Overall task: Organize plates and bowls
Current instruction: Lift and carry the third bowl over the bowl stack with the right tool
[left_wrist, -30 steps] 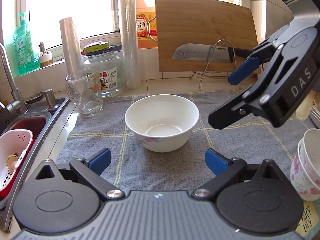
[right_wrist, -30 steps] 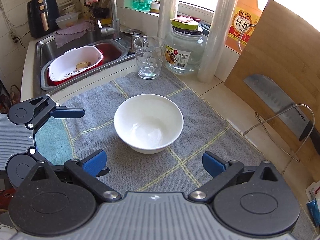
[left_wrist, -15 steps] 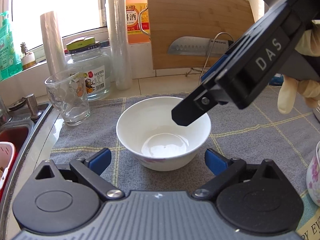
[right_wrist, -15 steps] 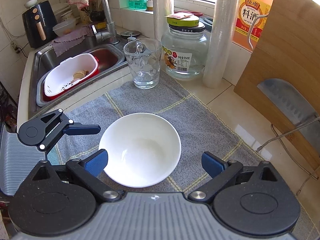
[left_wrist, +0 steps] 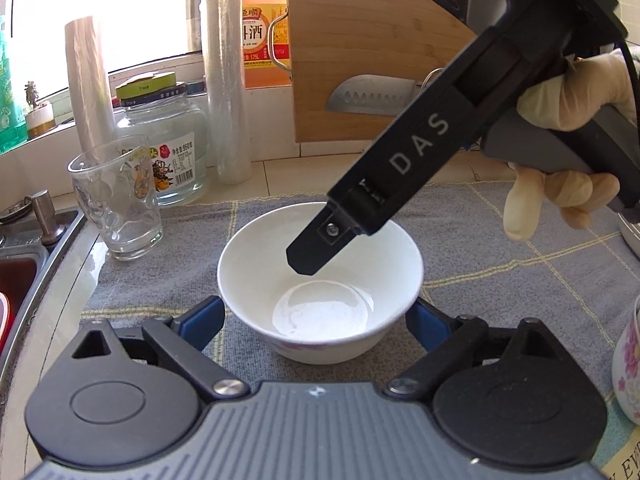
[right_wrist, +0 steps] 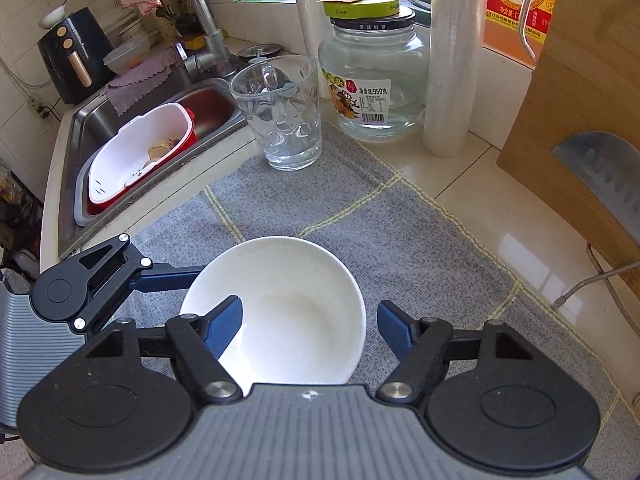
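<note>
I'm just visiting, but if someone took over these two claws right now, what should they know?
Right claw: open, jaws just been closing; one finger inside the white ceramic bowl, the other just outside its rim, no grip yet.
Left claw: jaws also just closing; pads flank the same bowl, contact unclear.
Bowl: upright, empty, on the grey checked cloth.
Done: bowl not yet lifted. Left: grip it, put it away.

A home kitchen: steel sink (right_wrist: 100, 120) and faucet (right_wrist: 196, 20) beside a tiled counter, cleaver (left_wrist: 372, 94) against a wooden cutting board (left_wrist: 360, 52), cooking-wine bottle (left_wrist: 260, 28) on the windowsill.
</note>
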Available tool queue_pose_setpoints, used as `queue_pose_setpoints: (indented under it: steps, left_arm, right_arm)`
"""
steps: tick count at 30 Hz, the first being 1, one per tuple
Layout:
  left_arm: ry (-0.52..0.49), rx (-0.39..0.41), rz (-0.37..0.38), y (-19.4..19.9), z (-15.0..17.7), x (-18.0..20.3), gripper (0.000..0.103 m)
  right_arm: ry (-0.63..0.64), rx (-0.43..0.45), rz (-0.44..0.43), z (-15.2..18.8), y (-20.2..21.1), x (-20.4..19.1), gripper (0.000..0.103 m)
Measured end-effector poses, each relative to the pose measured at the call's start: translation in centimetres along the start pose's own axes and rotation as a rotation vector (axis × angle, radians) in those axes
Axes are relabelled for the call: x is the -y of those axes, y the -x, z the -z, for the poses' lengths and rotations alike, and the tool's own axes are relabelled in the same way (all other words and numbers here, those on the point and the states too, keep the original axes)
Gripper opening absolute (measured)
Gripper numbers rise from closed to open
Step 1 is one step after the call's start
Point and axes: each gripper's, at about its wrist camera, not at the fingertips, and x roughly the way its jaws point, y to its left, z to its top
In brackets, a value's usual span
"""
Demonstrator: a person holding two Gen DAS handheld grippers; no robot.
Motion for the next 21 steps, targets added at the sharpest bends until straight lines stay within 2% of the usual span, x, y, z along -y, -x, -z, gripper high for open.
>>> queue_pose_setpoints:
  steps: [7,21]
  left_arm:
    - [-0.006,0.004,0.004,-0.1,-0.1,0.0,0.095]
    - [-0.007,-0.004,0.003,-0.2,-0.2,-0.1,0.095]
  right_arm:
    - [-0.009,-0.006,-0.029,-0.3,-0.4,0.3,0.069]
    - [-0.056,-0.024,-0.064,-0.3,-1.0,0.8,0.069]
